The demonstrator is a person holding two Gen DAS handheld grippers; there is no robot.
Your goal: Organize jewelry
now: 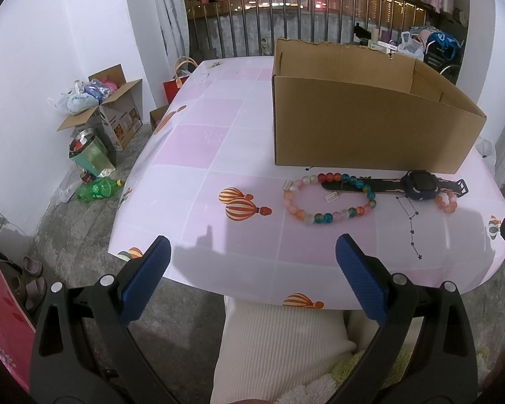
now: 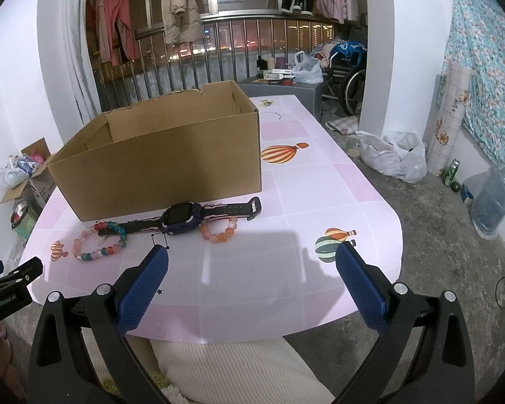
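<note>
Right now you hold both grippers above the near edge of the pink table (image 1: 198, 155), tipped down toward it. Your left gripper (image 1: 252, 252) has its blue pads spread wide, with nothing between them. Your right gripper (image 2: 252, 262) is spread wide too, and it holds nothing. The jewelry lies in a row in front of the open cardboard box (image 1: 363, 118). The big bead bracelet (image 1: 330, 198) is on the left, and it lies over one end of the strap of the dark watch (image 2: 181, 220). The small orange bracelet (image 2: 219, 230) sits just beside the watch, on its right.
</note>
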